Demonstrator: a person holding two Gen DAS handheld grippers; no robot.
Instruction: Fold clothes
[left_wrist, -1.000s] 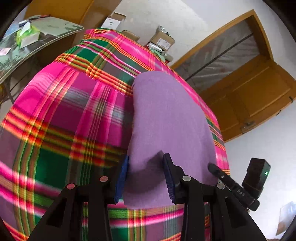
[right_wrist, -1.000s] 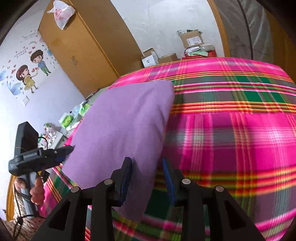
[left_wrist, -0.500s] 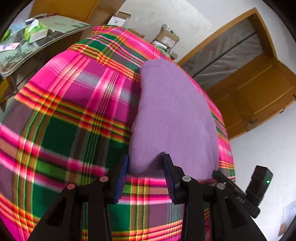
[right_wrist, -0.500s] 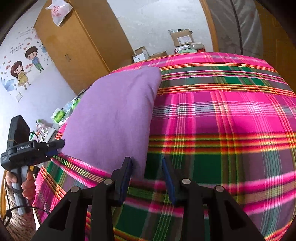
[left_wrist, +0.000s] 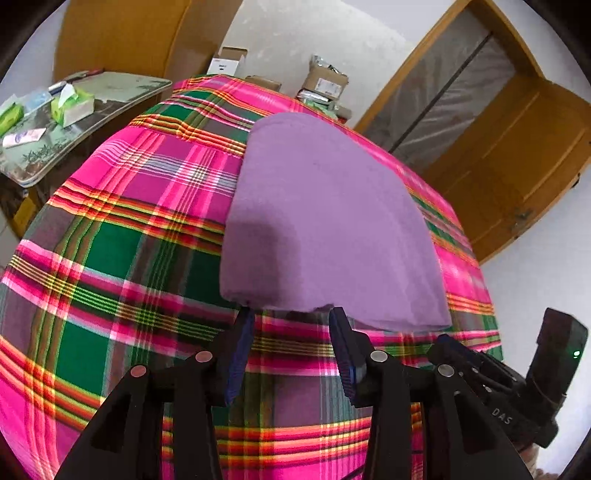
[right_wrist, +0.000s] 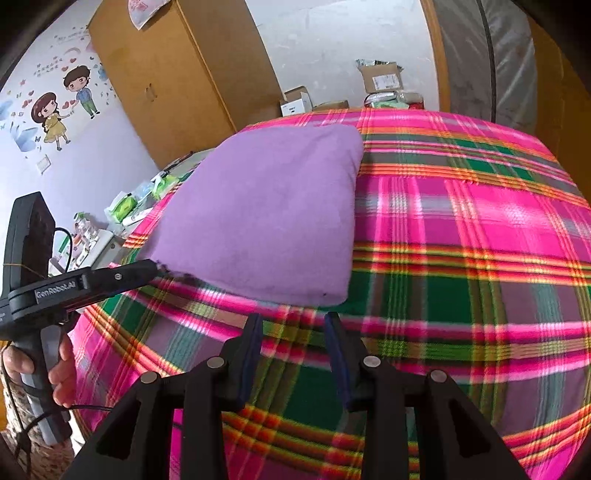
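The folded purple cloth (left_wrist: 325, 221) lies flat on the plaid bed (left_wrist: 110, 258). The left gripper (left_wrist: 291, 317) sits at its near edge, fingers apart, empty. The right gripper (right_wrist: 291, 321) sits just short of it, fingers apart too. The cloth's underside layers are hidden.
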